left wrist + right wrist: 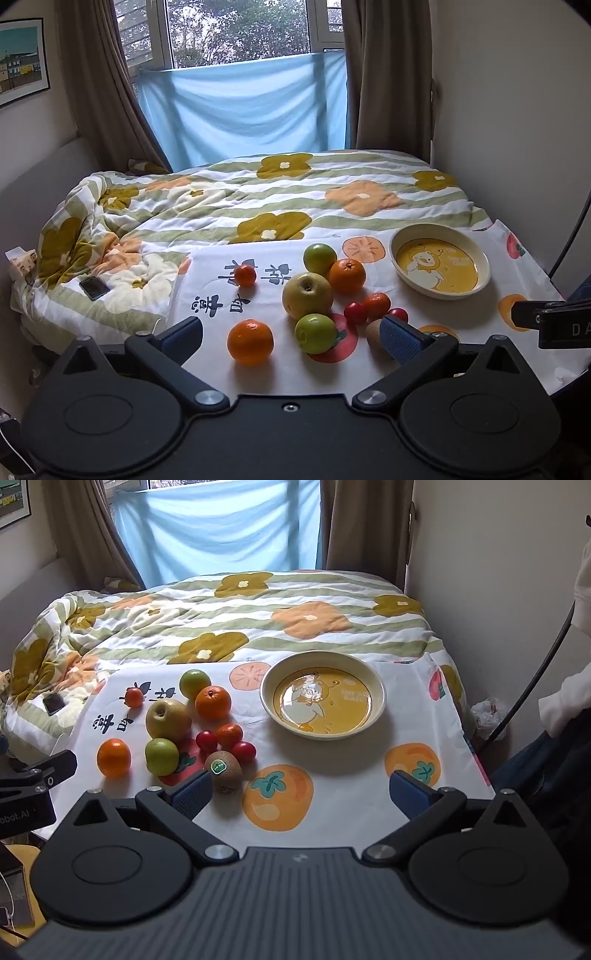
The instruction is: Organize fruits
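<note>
Several fruits lie loose on a white printed cloth (332,775): a big yellow pear (307,295) (168,720), two green apples (316,333) (320,258), two oranges (250,341) (347,276), small tomatoes (355,313), a small tangerine (245,275) and a kiwi (223,767). An empty yellow plate with a duck picture (482,258) (376,686) stands to their right. My left gripper (291,338) is open and empty, low before the near orange and apple. My right gripper (301,794) is open and empty, its left finger beside the kiwi.
The cloth lies on a bed with a flowered quilt (229,199). A phone (94,288) lies on the quilt at left. A wall stands at right, with curtains and a blue sheet (243,107) behind. The other gripper's body shows at each view's edge (554,321) (33,786).
</note>
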